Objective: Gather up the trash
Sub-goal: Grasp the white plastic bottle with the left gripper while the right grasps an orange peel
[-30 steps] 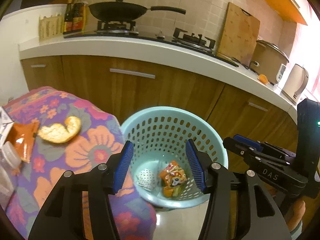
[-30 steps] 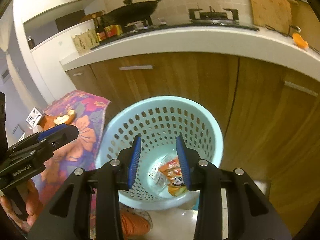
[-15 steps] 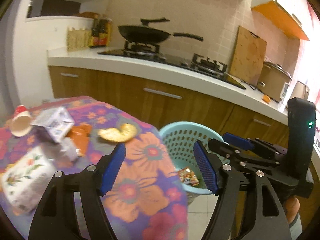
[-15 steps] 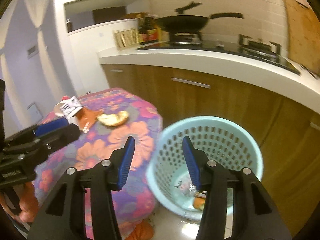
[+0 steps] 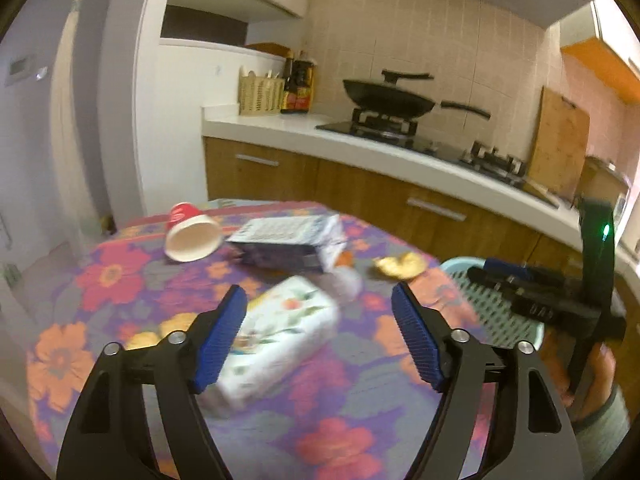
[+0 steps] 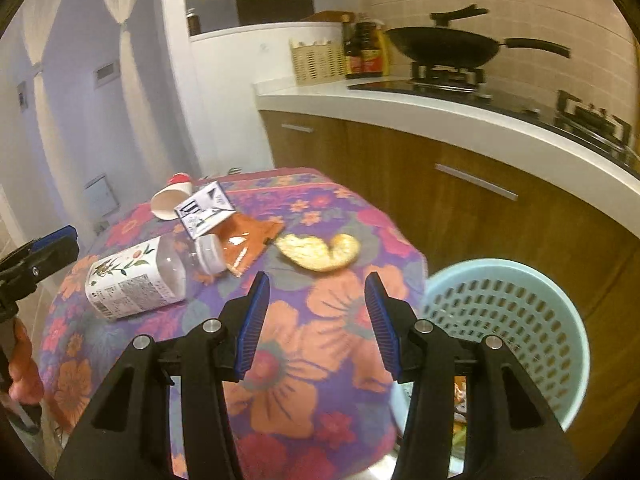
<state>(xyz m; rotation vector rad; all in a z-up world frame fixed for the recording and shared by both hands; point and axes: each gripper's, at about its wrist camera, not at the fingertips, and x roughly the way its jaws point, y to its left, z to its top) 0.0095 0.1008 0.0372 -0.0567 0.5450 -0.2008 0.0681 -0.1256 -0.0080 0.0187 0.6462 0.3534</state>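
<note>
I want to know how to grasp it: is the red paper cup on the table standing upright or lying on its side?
On its side. The cup lies on the table with its open mouth facing the left wrist camera, showing a white inside.

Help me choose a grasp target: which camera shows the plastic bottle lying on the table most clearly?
The right wrist view: the plastic bottle lies on its side, sharp, with label, clear neck and white cap all visible. In the left wrist view the plastic bottle is motion-blurred and partly hidden behind the left gripper.

A home kitchen: wok on gas stove, tiled wall, wooden cabinets.
</note>
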